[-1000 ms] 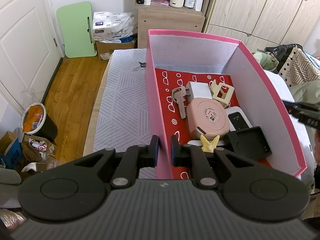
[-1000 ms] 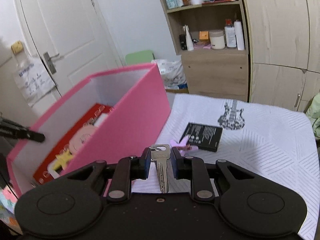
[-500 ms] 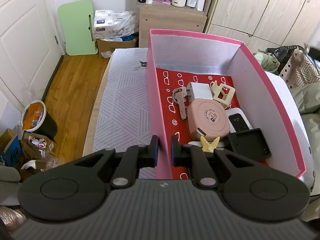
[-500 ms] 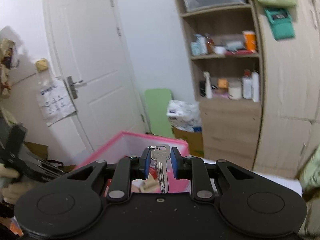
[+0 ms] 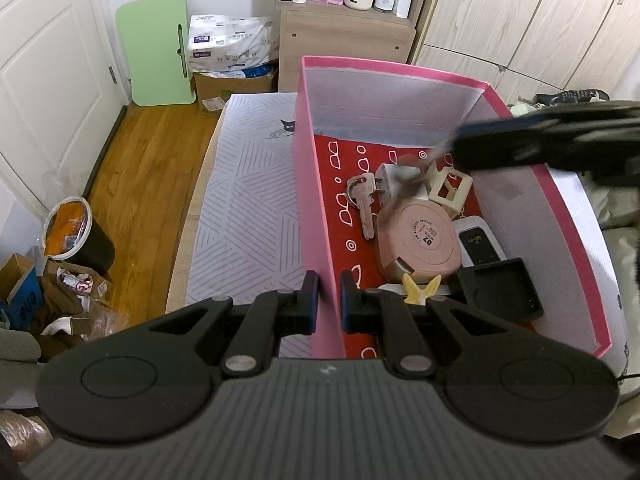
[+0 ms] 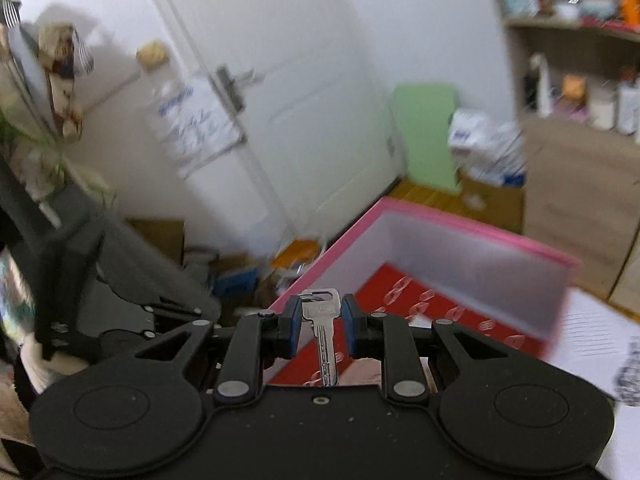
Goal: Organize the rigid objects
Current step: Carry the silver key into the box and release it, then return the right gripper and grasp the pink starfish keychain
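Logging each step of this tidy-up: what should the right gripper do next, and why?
Probably lower a little and open: the right gripper holds a key over the pink box, which the left gripper steadies by its wall.

Under my fingers the bed (image 5: 244, 200) wears a grey striped cover with a small cat print. The pink box (image 5: 314, 216) sits directly on it, along its right part.

Matte black left gripper (image 5: 329, 298) and right gripper (image 6: 320, 322), blue finger pads, silver pivot screws, ribbed housing.
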A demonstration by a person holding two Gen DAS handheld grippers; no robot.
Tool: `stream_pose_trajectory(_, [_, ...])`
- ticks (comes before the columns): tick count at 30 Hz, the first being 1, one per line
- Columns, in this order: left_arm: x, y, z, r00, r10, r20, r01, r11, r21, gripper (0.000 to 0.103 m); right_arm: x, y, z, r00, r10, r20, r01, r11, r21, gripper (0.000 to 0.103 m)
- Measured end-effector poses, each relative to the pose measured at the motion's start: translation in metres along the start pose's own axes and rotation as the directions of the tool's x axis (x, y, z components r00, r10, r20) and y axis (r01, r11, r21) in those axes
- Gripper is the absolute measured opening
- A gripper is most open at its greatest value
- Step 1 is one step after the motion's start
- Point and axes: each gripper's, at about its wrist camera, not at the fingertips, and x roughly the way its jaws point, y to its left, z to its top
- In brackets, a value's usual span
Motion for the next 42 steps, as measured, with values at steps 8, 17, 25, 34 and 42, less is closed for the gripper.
stream_pose_trajectory(8, [0.001,0.001,-0.001,1.000,0.004,0.007,-0.004,1.000,-0.012,0.010,0.050,-0.020,0.001,0.994,0.006,-0.112,0.007,0.992,0.123,0.029])
stream_pose_trajectory(17, [0.000,0.003,-0.002,1.000,-0.006,0.011,0.006,1.000,-0.007,0.010,-0.066,-0.047,-0.006,0.987,-0.094,0.127,0.067,0.977,0.204,0.032])
stream_pose_trajectory(25, [0.000,0.003,-0.003,1.000,-0.006,0.019,0.006,1.000,-0.010,0.010,-0.116,-0.089,-0.046,0.954,-0.280,0.106,0.240,0.927,0.289,0.036])
stream_pose_trajectory(34, [0.000,0.003,-0.003,1.000,-0.007,0.021,0.007,1.000,-0.015,0.010,-0.107,-0.119,-0.087,0.932,-0.361,0.035,0.329,0.883,0.335,0.038])
stream_pose_trajectory(42, [-0.001,0.004,-0.003,1.000,-0.009,0.020,0.009,1.000,-0.017,0.010,-0.081,-0.131,-0.113,0.898,-0.441,-0.007,0.427,0.865,0.265,0.044])
